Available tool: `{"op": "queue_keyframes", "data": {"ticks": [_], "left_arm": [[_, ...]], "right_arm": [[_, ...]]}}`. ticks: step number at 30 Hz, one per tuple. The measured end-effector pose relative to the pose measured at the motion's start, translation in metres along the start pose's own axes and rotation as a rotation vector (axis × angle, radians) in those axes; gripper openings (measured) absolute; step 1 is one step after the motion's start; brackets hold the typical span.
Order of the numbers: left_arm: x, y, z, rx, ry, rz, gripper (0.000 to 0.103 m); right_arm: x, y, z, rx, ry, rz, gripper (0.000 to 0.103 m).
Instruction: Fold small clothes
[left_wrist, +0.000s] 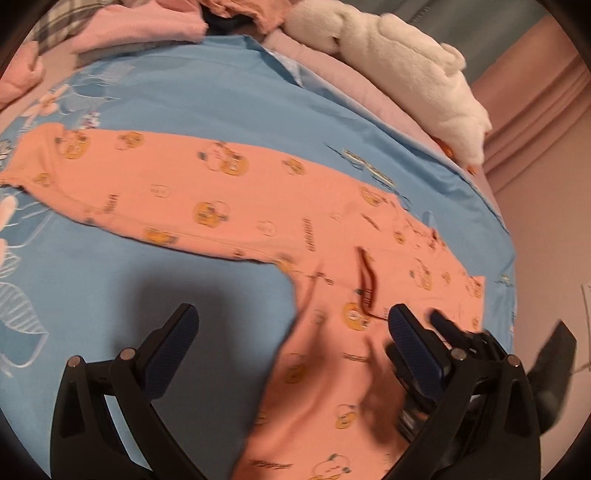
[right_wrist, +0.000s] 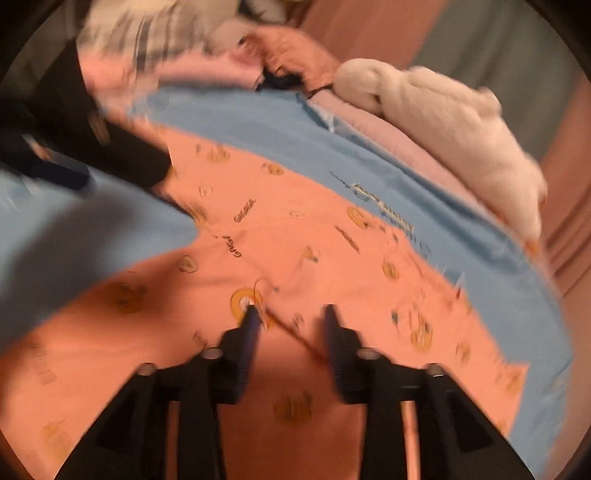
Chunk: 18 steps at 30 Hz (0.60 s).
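Note:
Orange children's trousers (left_wrist: 229, 192) with yellow cartoon prints lie spread flat on a blue bedsheet (left_wrist: 207, 96); one leg stretches to the left, the waist with a dark red drawstring (left_wrist: 367, 280) is at the right. My left gripper (left_wrist: 291, 325) is open and empty, hovering over the crotch edge. My right gripper shows beside it in the left wrist view (left_wrist: 443, 332). In the right wrist view the trousers (right_wrist: 295, 236) fill the middle; my right gripper (right_wrist: 290, 314) is open, low over the waist by the drawstring (right_wrist: 291, 328). The left gripper (right_wrist: 110, 147) is blurred at the upper left.
A pile of pink and plaid clothes (left_wrist: 122, 29) lies at the far edge of the bed. A white plush toy (left_wrist: 406, 70) rests on a pink blanket (left_wrist: 351, 85) at the back right. The bed's right edge (left_wrist: 506, 236) drops off toward pink curtains.

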<state>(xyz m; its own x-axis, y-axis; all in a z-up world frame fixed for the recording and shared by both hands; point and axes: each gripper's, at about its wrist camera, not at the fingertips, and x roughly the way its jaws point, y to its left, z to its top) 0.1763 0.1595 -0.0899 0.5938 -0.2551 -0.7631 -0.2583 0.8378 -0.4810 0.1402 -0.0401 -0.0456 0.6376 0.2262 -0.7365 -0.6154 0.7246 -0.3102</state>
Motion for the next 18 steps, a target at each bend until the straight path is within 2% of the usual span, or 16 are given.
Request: {"op": "queue_keyframes", "data": {"ticks": [1,3,5,9,10,12,14,15,16,18], "left_arm": [[0.005,-0.004,0.000,-0.007,0.016,-0.034,0.102],[0.015,-0.011,0.000,-0.023,0.050,-0.100,0.102],[0.029,-0.020,-0.001,-0.041,0.079,-0.153,0.101],[0.058,-0.035,-0.002,-0.080,0.135,-0.236,0.087],[0.066,-0.040,-0.002,-0.081,0.149,-0.246,0.082],[0.079,-0.047,-0.001,-0.077,0.165,-0.242,0.081],[0.087,-0.051,0.003,-0.079,0.141,-0.228,0.079],[0.088,-0.054,0.006,-0.077,0.125,-0.224,0.066],[0.090,-0.058,0.010,-0.075,0.122,-0.222,0.040],[0.099,-0.058,0.013,-0.077,0.144,-0.222,0.004]], "right_arm": [[-0.013,-0.016,-0.008,0.065,-0.025,0.033,0.062],[-0.033,-0.031,-0.026,0.175,-0.058,0.068,0.062],[-0.047,-0.055,-0.048,0.312,-0.055,0.081,0.063],[-0.052,-0.084,-0.082,0.459,-0.025,0.051,0.063],[-0.053,-0.090,-0.090,0.487,-0.021,0.042,0.063],[-0.052,-0.098,-0.098,0.531,-0.023,0.024,0.063],[-0.052,-0.106,-0.105,0.575,-0.031,0.023,0.063],[-0.054,-0.110,-0.108,0.592,-0.036,0.024,0.063],[-0.054,-0.112,-0.111,0.603,-0.040,0.022,0.063],[-0.054,-0.116,-0.115,0.623,-0.044,0.008,0.063]]}}
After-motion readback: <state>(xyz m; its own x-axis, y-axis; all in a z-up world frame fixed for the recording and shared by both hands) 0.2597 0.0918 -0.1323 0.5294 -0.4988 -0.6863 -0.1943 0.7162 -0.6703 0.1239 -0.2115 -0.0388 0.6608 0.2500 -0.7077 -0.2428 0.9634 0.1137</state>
